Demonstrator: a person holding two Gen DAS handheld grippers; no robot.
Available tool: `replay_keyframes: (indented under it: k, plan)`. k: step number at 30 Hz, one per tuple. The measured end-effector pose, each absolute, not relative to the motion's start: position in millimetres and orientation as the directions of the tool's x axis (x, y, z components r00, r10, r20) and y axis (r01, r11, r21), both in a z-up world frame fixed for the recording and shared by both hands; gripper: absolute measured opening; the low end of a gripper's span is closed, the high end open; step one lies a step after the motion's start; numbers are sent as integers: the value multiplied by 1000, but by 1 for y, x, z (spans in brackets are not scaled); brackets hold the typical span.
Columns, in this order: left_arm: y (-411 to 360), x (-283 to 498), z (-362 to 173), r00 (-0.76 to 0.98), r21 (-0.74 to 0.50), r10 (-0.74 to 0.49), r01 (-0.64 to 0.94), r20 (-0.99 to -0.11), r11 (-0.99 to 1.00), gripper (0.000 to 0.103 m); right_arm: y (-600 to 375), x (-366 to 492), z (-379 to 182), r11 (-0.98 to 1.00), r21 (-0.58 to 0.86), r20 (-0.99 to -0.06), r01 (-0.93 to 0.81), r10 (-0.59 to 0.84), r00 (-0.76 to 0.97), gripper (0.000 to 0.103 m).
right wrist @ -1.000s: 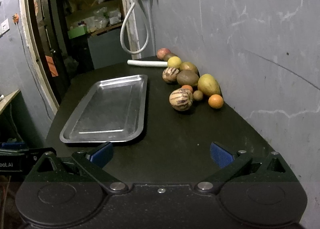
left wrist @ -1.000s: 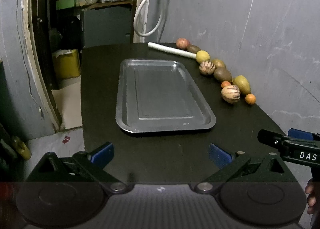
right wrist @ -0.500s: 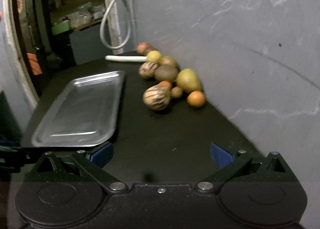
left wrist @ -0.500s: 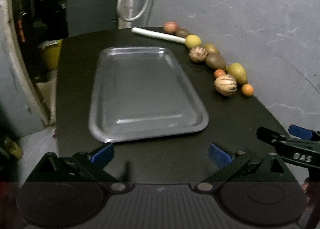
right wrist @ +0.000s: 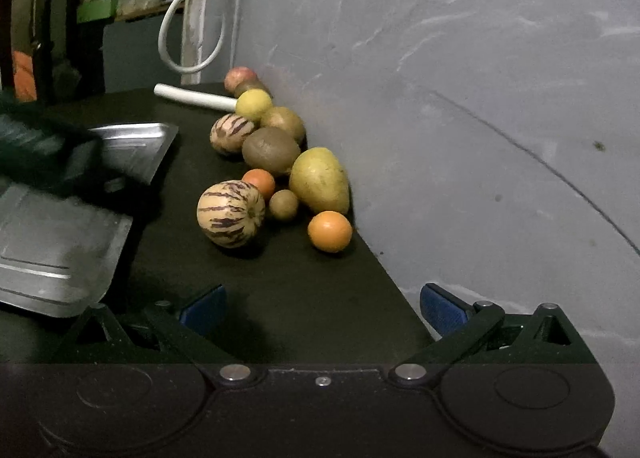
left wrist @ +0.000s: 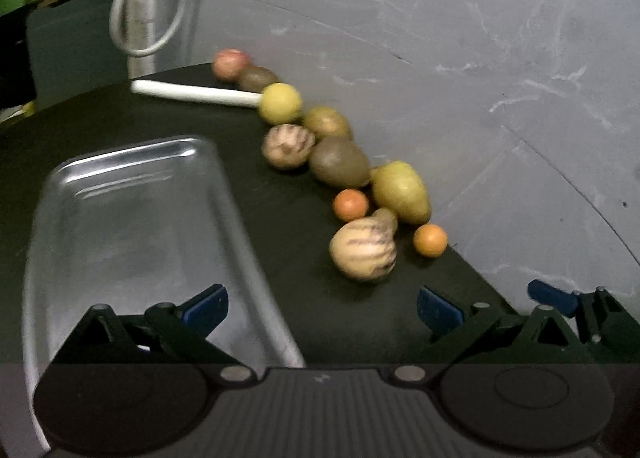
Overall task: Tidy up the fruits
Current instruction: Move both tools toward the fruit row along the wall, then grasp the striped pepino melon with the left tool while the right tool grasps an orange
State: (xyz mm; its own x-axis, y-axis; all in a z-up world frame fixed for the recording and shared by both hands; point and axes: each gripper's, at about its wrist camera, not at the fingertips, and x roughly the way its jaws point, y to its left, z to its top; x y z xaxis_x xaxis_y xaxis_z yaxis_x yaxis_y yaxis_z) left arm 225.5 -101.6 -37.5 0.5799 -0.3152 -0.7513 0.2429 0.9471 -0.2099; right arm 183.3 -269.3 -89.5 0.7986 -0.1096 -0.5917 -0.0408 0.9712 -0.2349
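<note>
A row of fruits lies along the grey wall on the black table. Nearest is a striped melon (left wrist: 364,248) (right wrist: 231,213), with an orange (left wrist: 430,240) (right wrist: 330,231) beside it and a yellow mango (left wrist: 402,192) (right wrist: 320,180) behind. Farther back sit a brown kiwi (right wrist: 271,150), a second striped melon (right wrist: 232,134), a lemon (right wrist: 253,104) and an apple (right wrist: 240,78). The metal tray (left wrist: 120,218) (right wrist: 48,250) lies bare to the left. My left gripper (left wrist: 322,304) is open over the tray's right edge, holding nothing. My right gripper (right wrist: 322,306) is open and holding nothing, short of the orange.
A white tube (left wrist: 196,92) lies at the far end of the fruit row. A white hose loop (right wrist: 192,38) hangs on the wall behind. The table's curved right edge (right wrist: 384,270) meets the wall just past the orange. The left gripper's blurred dark body (right wrist: 44,154) crosses over the tray.
Both grippers have moved forward and to the right, toward the fruits. The left one now hangs over the tray's right edge. The fruits and the tray have not moved.
</note>
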Motion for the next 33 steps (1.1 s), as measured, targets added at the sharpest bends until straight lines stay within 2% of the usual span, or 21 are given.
replay_keyframes:
  k: [4,10,16,27,33]
  plan:
    - [-123,252,-47,551,-197,-320,272,-771,942,102,-263,197,-95,952,-300,-571,-66,-124,811,99]
    - [-144,276,-62,504,-191,-323,296,-801,936,102,-257,216,-101,916,-392,-547,-89,-154,823,89]
    - [-152,292,-70,470,-205,-321,281,-822,938,96,-257,235,-108,894,-432,-551,-114,-161,819,80]
    - [-155,305,-79,427,-232,-340,286,-838,930,72,-262,261,-106,908,-403,-578,-119,-151,802,52]
    - [-154,307,-83,419,-241,-343,278,-840,930,61,-267,259,-111,913,-386,-582,-128,-133,802,45]
